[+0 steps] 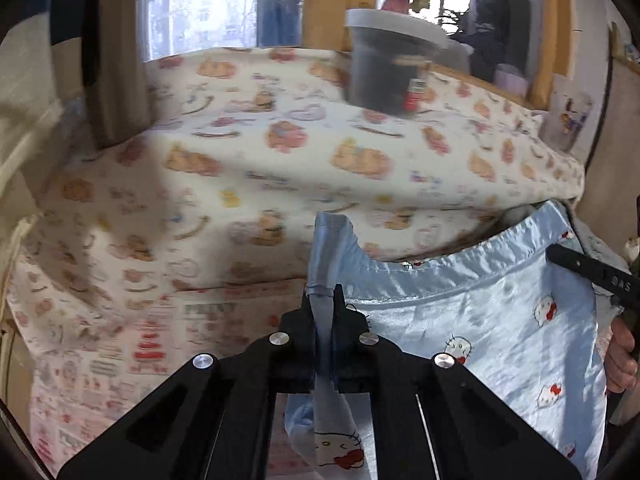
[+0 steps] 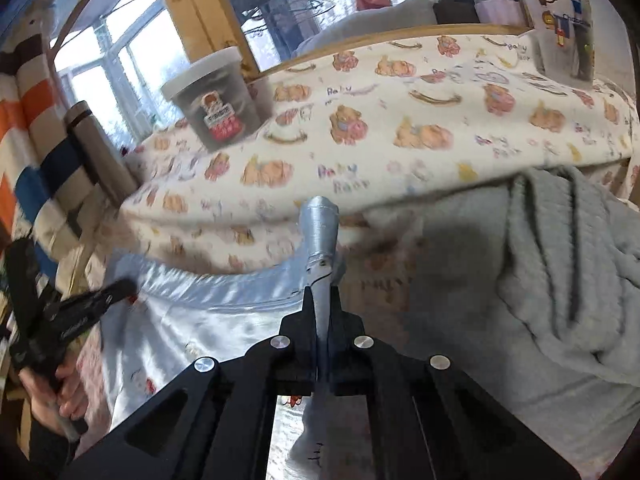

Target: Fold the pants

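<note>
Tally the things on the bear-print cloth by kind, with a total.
Light blue satin pants: 1
Grey fleece garment: 1
Lidded dark container: 1
Tan flask: 1
Clear printed pouch: 1
Total: 5

— Where does my left wrist camera sit?

— Just behind my left hand-held gripper [image 1: 324, 304], looking forward and down along its fingers, very close to the pants [image 1: 480, 320]. Beyond them it faces the lidded tub [image 1: 384, 64] at the far edge of the bench [image 1: 240, 152], with windows behind.

— And my right one?

— Behind my right hand-held gripper [image 2: 322, 304], tilted down the same way, equally close. From there the lidded tub [image 2: 216, 96] appears up and left.

— What do they share?

— The teddy-print cloth around the tub, the pants' waistband, and each other: my right hand-held gripper enters the left view at its right edge, my left one the right view's left edge.
</note>
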Available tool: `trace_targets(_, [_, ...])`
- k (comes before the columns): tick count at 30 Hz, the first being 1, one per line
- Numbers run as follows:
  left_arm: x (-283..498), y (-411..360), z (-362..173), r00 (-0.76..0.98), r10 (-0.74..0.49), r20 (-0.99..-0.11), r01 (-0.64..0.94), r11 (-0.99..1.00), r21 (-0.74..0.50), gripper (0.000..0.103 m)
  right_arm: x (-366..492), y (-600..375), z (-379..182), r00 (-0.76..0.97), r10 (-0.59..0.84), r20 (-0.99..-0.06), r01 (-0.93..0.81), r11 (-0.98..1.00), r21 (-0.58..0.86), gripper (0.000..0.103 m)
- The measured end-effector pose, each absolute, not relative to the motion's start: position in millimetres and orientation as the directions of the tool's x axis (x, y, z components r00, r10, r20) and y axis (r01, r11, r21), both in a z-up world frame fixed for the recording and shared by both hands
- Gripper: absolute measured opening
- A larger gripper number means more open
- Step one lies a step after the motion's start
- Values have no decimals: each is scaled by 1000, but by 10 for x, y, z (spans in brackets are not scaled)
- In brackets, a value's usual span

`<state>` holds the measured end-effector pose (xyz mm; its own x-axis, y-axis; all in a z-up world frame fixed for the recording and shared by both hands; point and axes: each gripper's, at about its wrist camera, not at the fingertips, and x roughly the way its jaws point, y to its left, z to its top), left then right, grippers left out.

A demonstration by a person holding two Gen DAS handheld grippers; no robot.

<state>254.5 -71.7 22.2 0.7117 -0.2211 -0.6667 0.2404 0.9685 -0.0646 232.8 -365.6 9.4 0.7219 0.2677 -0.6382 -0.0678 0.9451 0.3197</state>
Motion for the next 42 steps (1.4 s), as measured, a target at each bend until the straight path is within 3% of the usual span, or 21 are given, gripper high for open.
trace_targets(10, [2764,-630,-313,639,-183,-747,213,975,-57,8,2638,-3444,-322,692,183,-698,-11,970,244,3])
trace_targets(13, [2740,-716,-354,646,-127,-753,209,978,14,28,2614,-3482,-326,707,155,-690,5,975,224,4])
trace_targets(14, [2722,-722,-340,654,-117,-747,201,979,22,42,2606,-3490,-321,706,158,-691,1,975,223,4])
trace_targets(15, [2707,-712,-317,659,-114,-744,193,981,20,50,2592,-3505,-311,701,157,-695,0,975,221,9])
trace_targets(17, [2636,-660,-240,671,-127,-731,181,983,-4,50,2533,-3542,-274,689,152,-709,3,977,212,28])
trace_targets(19, [2519,-614,-155,685,-140,-715,193,981,-7,54,2394,-3588,-199,697,147,-702,-6,980,199,58])
trace_targets(22, [2209,-556,-35,717,-132,-684,199,980,19,54,2084,-3641,-54,728,138,-672,-29,985,172,58])
trace_targets(25, [1734,-491,104,742,-135,-656,192,981,15,54,1633,-3719,67,739,208,-641,-70,969,235,58])
trace_targets(28, [1048,-415,261,813,-172,-556,195,981,-18,54,1029,-3688,149,762,277,-586,-116,948,297,58])
trace_targets(31, [450,-362,293,848,-201,-490,198,978,-58,54,373,-3539,211,787,279,-551,-147,951,271,58])
trace_targets(37, [-351,-443,159,861,-249,-443,228,968,-100,53,-601,-3430,137,830,310,-464,-150,925,349,58])
trace_targets(42, [-934,-744,-24,840,-327,-433,339,939,-53,43,-1099,-3377,-67,849,296,-437,-121,915,384,46])
